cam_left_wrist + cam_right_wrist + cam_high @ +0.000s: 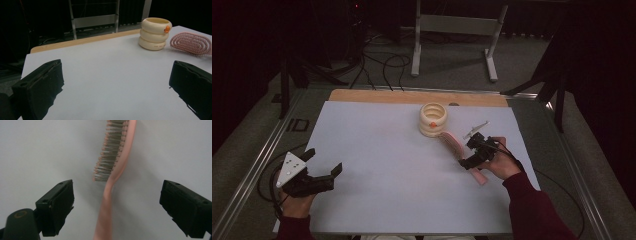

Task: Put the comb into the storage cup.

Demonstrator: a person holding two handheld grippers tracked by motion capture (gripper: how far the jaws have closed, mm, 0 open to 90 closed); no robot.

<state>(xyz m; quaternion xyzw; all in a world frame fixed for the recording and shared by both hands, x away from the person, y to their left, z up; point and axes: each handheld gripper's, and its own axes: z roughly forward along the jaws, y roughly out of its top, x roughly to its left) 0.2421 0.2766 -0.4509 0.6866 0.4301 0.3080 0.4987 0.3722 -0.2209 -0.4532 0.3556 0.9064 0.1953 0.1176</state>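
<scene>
Nearest the camera at the left, the left gripper (323, 161) rests low on the white surface (382, 170), held in the person's left hand (294, 202); its fingers (40, 87) are spread wide with nothing between them, and bare surface lies ahead of them. Farther back, near the middle of the surface, stands a cream ringed cup (433, 119) with a small orange knob on its side. Just right of the cup lies a pink hairbrush (454, 144), its bristled head beside the cup's base and its handle running toward the person. Over that handle hangs the right gripper (473, 151), held in the right hand (501, 162); its fingers (58, 203) are spread, one on each side of the brush's neck, not touching it. Beyond this gripper lies a small white syringe (476, 129).
</scene>
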